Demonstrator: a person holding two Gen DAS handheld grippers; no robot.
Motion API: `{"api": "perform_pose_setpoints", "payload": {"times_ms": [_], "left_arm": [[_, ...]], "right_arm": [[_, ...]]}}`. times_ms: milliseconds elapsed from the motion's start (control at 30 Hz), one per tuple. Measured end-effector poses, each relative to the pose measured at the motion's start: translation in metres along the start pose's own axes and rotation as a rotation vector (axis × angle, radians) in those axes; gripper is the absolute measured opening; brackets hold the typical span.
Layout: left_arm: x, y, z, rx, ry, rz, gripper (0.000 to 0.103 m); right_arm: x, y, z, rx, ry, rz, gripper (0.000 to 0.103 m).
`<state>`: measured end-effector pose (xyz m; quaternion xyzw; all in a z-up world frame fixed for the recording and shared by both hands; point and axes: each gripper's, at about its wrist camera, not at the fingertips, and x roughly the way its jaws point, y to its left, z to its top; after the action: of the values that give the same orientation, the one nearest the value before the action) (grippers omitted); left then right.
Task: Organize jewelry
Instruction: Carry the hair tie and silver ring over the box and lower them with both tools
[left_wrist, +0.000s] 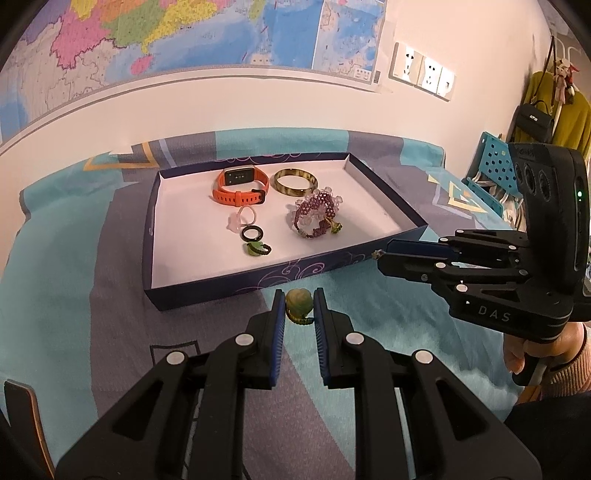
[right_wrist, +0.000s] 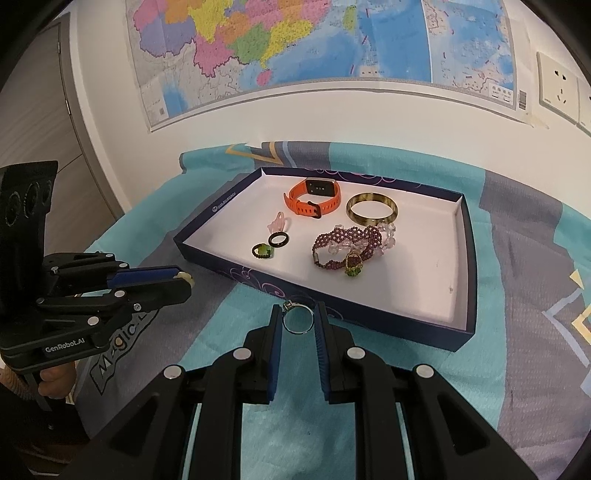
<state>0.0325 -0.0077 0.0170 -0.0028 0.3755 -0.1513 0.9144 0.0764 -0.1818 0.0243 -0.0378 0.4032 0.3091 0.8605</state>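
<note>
Patterned teal-and-grey cloth (left_wrist: 74, 295) covers the surface, a map (right_wrist: 295, 48) hanging on the wall behind. One shallow navy tray (left_wrist: 258, 284) with a white floor sits on the cloth, and I count seven pieces inside it.

Left to right in the left wrist view: three small rings in a line down the tray's left-middle — a pale pink ring (left_wrist: 243, 218) at the back, a black ring (left_wrist: 252, 233) just in front, a green-and-black ring (left_wrist: 257, 249) nearest me. Behind them lies one orange watch (left_wrist: 240, 186). To its right is one amber bangle (left_wrist: 295, 181), and in front of that one purple beaded bracelet (left_wrist: 317, 214), its clear beads touching the bangle, with one green charm ring (right_wrist: 352, 263) resting on it.

My left gripper (left_wrist: 299, 306) hangs above the cloth just outside the tray's near wall, its fingers pinching one green bead ring (left_wrist: 299, 302) between the blue pads.

My right gripper (right_wrist: 297, 319) sits at the tray's near right edge, fingers closed on one silver ring (right_wrist: 297, 321), the ring upright with its small setting at the upper left. In the left wrist view that gripper enters from the right, held by a hand (left_wrist: 532, 350) in a pink sleeve.

Three wall sockets (left_wrist: 424, 72) line up right of the map.
</note>
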Motion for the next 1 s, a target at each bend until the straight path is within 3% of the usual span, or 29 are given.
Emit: {"api": "perform_pose_setpoints", "payload": {"times_ms": [1000], "left_arm": [[0.002,0.001,0.021,0.015,-0.036,0.006,0.016]], "right_arm": [[0.002,-0.002,0.022,-0.020,-0.031,-0.006,0.016]]}}
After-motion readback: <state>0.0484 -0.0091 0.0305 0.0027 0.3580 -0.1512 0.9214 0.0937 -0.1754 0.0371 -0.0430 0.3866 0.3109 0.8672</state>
